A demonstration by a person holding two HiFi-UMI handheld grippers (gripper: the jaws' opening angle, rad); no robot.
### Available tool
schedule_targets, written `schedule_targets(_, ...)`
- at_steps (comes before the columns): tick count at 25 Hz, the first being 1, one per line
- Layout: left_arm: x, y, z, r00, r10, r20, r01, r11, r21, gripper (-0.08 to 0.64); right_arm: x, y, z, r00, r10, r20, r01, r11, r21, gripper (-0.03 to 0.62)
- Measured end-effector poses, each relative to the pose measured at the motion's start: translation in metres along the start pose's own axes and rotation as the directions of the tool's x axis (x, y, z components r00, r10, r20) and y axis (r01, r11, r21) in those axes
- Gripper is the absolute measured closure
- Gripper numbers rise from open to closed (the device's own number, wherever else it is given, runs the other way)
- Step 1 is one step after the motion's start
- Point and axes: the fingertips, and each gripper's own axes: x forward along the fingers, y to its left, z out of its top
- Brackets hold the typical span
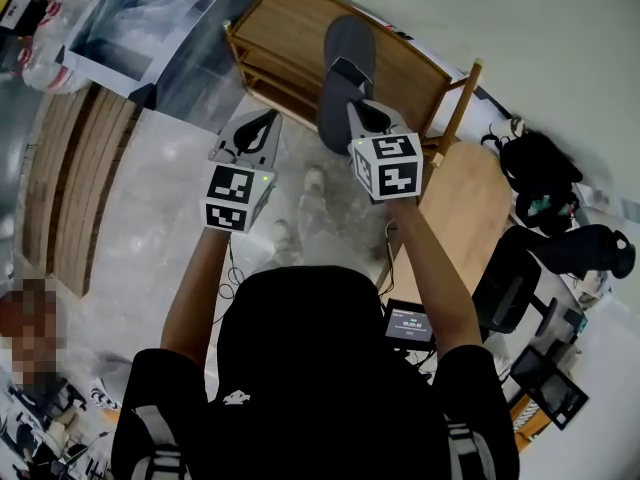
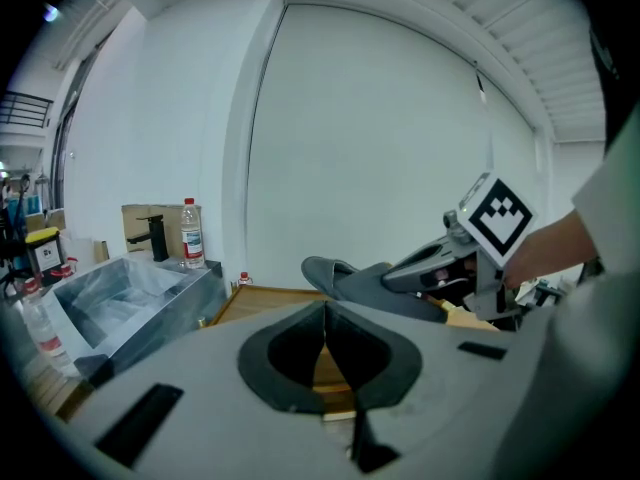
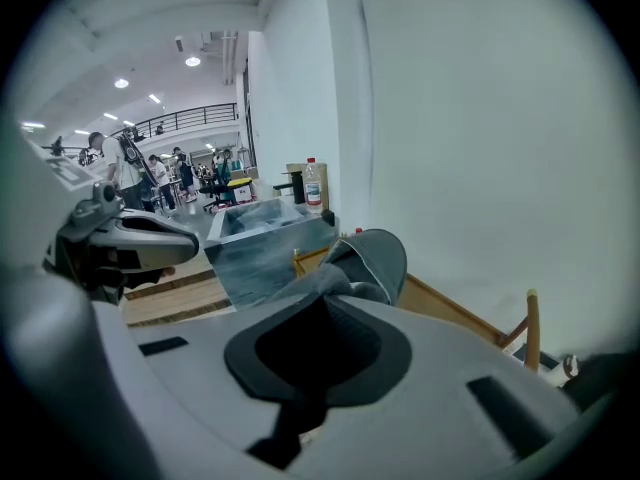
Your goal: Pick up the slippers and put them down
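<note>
slipper (image 1: 347,38) | right gripper (image 1: 350,76) fingers clamp it | left gripper (image 1: 258,126) fingers together, empty | bottle (image 2: 191,236) only in gripper views

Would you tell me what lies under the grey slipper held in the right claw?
A wooden rack lies below the slipper, which the right claw grips. The rack's surface directly beneath is covered by it.

The left gripper (image 2: 326,318) has its jaws pressed together, with nothing between them. Beyond them, over a wooden rack (image 2: 270,303), the right gripper (image 2: 400,273) carries a grey slipper (image 2: 335,271), apparently pinched at its heel end. At the back edge of the counter (image 2: 170,313), a water bottle (image 2: 190,233) stands beside a black tap (image 2: 152,236).
</note>
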Motion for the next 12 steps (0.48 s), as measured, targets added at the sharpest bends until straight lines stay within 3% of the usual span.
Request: schedule_targets(12, -0.068, -0.022, 0.012, 0.996, -0.034, 0.076, 0.031, 0.998, 0.046, 0.554, -0.070, 0.050, 0.004, 0.994, -0.050, 0.094, 0.052, 0.998, -0.027, 0.588)
